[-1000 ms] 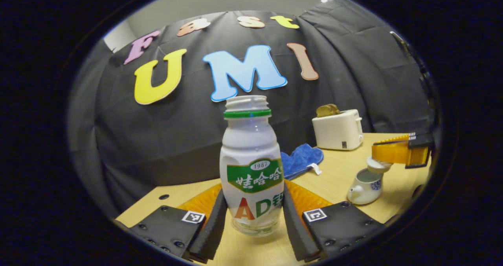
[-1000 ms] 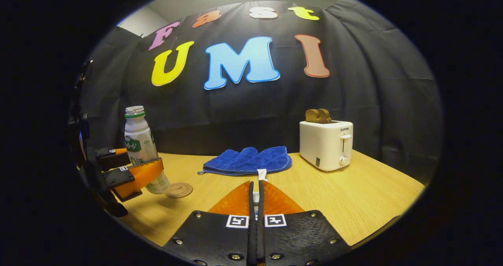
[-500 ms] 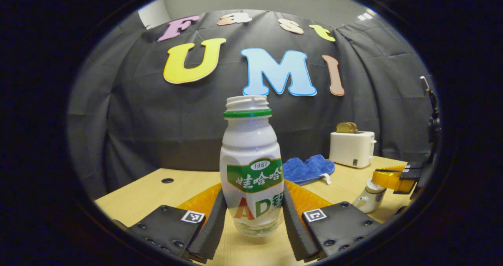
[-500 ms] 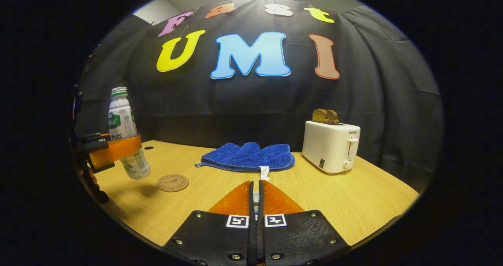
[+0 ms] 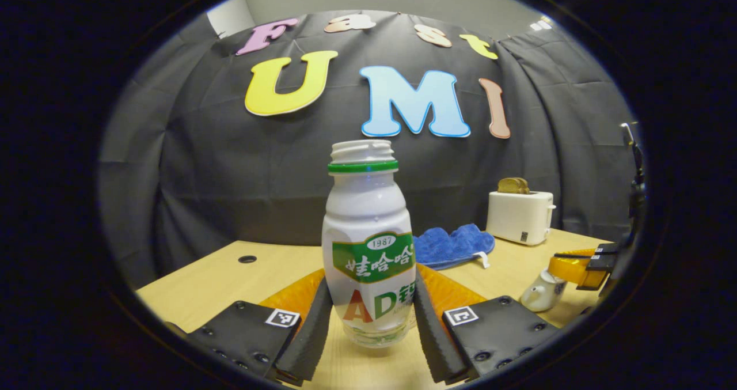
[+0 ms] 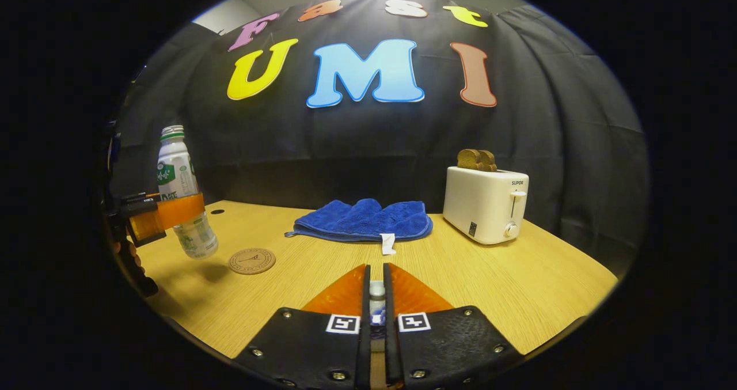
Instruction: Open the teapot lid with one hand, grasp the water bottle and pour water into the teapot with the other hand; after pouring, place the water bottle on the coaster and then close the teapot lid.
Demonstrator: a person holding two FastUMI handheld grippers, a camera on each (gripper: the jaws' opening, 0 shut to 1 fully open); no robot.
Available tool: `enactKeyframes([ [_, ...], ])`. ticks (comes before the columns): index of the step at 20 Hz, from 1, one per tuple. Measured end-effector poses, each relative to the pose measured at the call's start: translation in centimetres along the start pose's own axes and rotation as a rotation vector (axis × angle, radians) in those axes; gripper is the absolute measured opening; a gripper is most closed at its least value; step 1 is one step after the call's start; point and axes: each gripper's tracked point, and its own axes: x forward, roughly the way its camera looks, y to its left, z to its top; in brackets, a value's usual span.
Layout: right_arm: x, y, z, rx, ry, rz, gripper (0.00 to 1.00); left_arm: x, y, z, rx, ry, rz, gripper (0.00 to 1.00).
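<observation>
Worktop point(image 6: 489, 286) of pale wood carries a toaster point(image 6: 486, 204) and blue cloth point(image 6: 364, 220) along its far edge. Left gripper point(image 5: 368, 326) clamps the uncapped water bottle point(image 5: 368, 246) upright, above the worktop near the coaster point(image 6: 251, 261). Right gripper point(image 6: 377, 321) pinches the lid knob point(image 6: 377, 291) at the teapot point(image 5: 540, 295), near the worktop's right edge.

My views are sharp and evenly lit from overhead; soft shadows fall on the table point(image 6: 518, 286); fisheye bends and darkens the edges.
</observation>
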Motion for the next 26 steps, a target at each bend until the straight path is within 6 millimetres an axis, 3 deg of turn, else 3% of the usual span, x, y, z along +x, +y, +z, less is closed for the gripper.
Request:
enactKeyframes([
  [1,-0.4,0.2,0.2,0.002,-0.012,0.011,0.17,0.1,0.0,-0.3,0.002,0.008,0.0,0.8],
  [2,-0.5,0.5,0.5,0.001,-0.023,0.02,0.36,0.2,0.0,-0.5,0.003,0.016,-0.002,0.8],
  [3,-0.9,0.5,0.9,-0.003,-0.042,0.018,0.66,0.4,-0.2,-0.8,0.0,0.023,-0.007,0.8],
  [5,-1.5,0.5,1.8,-0.018,-0.08,0.011,0.66,0.9,-0.6,-1.3,-0.007,0.04,-0.023,0.76],
  [7,-2.0,0.4,2.4,-0.035,-0.11,0.0,0.66,1.6,-0.8,-2.1,-0.002,0.058,-0.032,0.8],
  [9,-2.4,0.6,2.7,-0.037,-0.127,0.003,0.66,2.3,-1.0,-2.5,-0.004,0.072,-0.046,0.72],
  [10,-2.5,0.7,2.8,-0.031,-0.13,0.007,0.66,2.7,-1.1,-2.5,-0.011,0.078,-0.054,0.8],
  [14,-2.9,0.3,3.2,-0.013,-0.141,0.005,0.66,4.7,-1.0,-2.6,-0.056,0.096,-0.086,0.81],
  [15,-2.9,0.2,3.1,-0.009,-0.142,0.001,0.66,5.4,-1.1,-2.8,-0.055,0.095,-0.092,0.72],
  [16,-2.9,0.0,3.1,-0.003,-0.14,-0.003,0.66,6.0,-1.1,-2.8,-0.049,0.099,-0.101,0.8],
  [20,-2.9,-0.4,3.1,0.014,-0.137,-0.013,0.66,8.0,-1.9,-4.0,-0.037,0.131,-0.138,0.78],
  [25,-2.9,-0.5,3.1,0.011,-0.137,-0.017,0.66,9.0,-2.1,-3.4,-0.012,0.107,-0.13,0.8],
  [26,-2.8,-0.5,3.0,0.01,-0.135,-0.017,0.66,9.1,-2.3,-3.5,-0.014,0.105,-0.135,0.76],
])
